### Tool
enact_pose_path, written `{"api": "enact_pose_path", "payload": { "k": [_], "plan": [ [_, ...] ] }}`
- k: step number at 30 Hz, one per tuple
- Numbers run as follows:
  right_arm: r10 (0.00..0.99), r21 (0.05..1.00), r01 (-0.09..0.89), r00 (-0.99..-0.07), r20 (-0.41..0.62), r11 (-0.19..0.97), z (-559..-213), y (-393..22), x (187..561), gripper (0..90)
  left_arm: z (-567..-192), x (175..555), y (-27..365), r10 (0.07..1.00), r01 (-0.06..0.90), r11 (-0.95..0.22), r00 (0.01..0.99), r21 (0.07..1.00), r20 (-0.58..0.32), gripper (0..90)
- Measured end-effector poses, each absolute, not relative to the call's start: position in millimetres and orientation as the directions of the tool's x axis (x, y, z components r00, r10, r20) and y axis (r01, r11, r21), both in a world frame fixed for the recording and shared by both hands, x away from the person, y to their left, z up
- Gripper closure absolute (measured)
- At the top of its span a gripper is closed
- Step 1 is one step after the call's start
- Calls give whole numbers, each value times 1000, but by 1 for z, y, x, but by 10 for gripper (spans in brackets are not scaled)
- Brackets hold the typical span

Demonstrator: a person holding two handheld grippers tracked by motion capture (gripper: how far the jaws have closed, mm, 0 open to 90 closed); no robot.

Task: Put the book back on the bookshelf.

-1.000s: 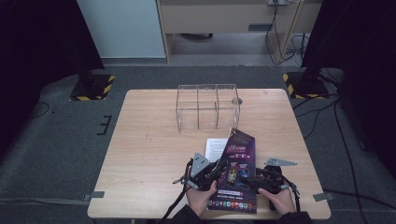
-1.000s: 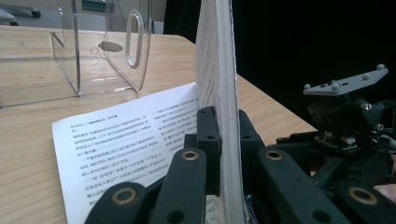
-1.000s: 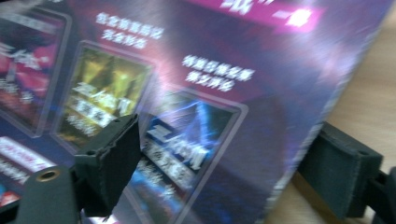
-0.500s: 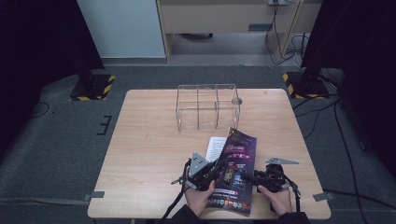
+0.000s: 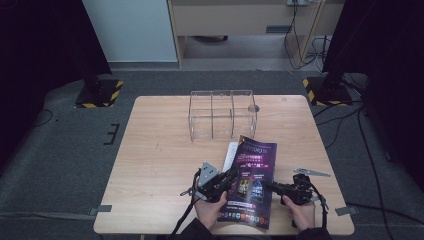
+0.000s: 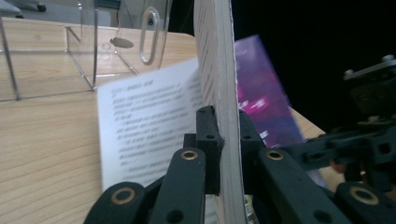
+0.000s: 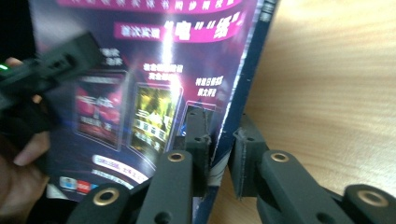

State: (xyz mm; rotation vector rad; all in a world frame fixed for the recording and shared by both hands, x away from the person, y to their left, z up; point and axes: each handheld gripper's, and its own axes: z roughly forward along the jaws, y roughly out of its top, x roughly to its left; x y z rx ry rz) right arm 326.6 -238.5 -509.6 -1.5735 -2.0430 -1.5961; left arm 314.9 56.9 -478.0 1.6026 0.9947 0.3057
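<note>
The book (image 5: 252,182) sits near the tabletop's (image 5: 160,165) front edge. The left gripper (image 6: 219,140) is clamped on its pages, and the right gripper (image 7: 219,149) has just been closing on its cover edge. Hold both sides gently and lift evenly, so pages don't bend.

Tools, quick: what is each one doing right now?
Left tool: closed on the magazine, clamping its page block.
Right tool: jaws have just been closing; now gripping the magazine's cover edge.

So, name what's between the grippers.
High view: the purple book, clamped by the left gripper; the right gripper has just been closing on its edge.
</note>
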Motion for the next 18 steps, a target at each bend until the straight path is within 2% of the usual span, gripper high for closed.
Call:
{"api": "enact_pose_path", "payload": {
  "k": [7,18],
  "plan": [
    [630,694,708,-480,611,-134,-496,-247,323,845,-481,320,65,726,458,40,597,888,-341,823],
    [633,768,628,-546,549,-125,-474,-249,316,847,-484,327,74,723,479,33,594,877,-352,618]
  ]
}}
